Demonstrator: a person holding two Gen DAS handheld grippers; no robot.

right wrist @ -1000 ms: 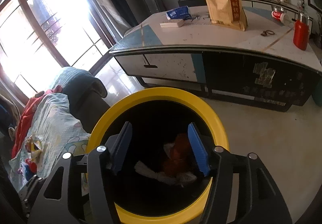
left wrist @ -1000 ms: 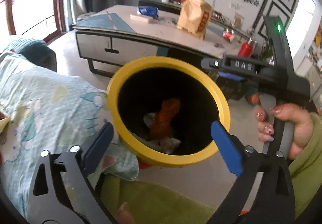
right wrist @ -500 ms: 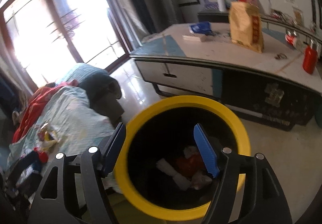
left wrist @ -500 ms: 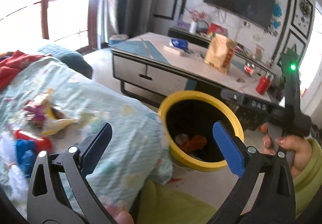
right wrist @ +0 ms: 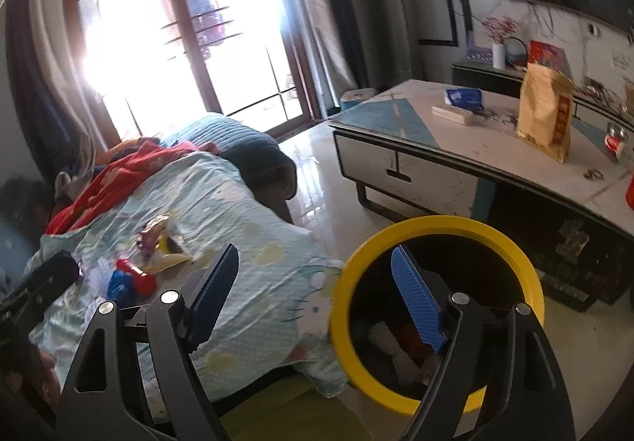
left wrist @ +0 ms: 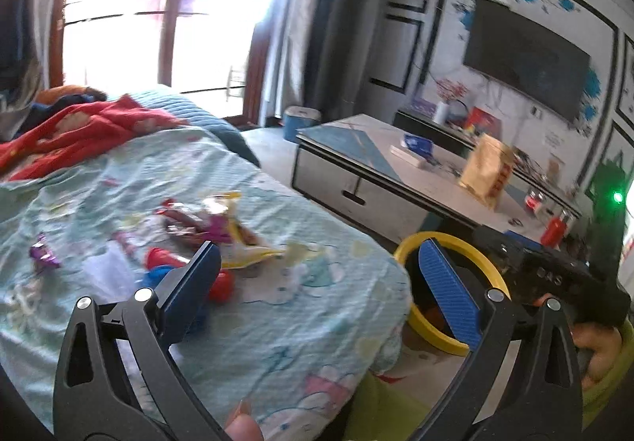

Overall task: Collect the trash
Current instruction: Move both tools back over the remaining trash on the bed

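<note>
Left wrist view shows the left gripper [left wrist: 317, 282] with its blue fingers spread wide and nothing between them, looking over the pale blue cartoon sheet [left wrist: 277, 322] on the sofa. A little pile of trash lies there: a crinkly yellow and purple snack wrapper [left wrist: 233, 239], a red and blue plastic bit [left wrist: 186, 266] and a small purple wrapper [left wrist: 41, 252] off to the left. Right wrist view shows the right gripper [right wrist: 317, 294], whose jaws have just been opening, and they too hold nothing. Just under and beside it stands the round bin with the yellow rim [right wrist: 440, 227], on the floor next to the sofa. Inside the bin sit some white scraps and a red piece [right wrist: 400, 346], so I think part of the job is done. The pile on the sheet is not yet picked up, and that looks like the work that is left. The white and teal coffee table [right wrist: 495, 147] behind holds a tan paper bag [right wrist: 545, 112], but I cannot tell if that counts as trash
</note>
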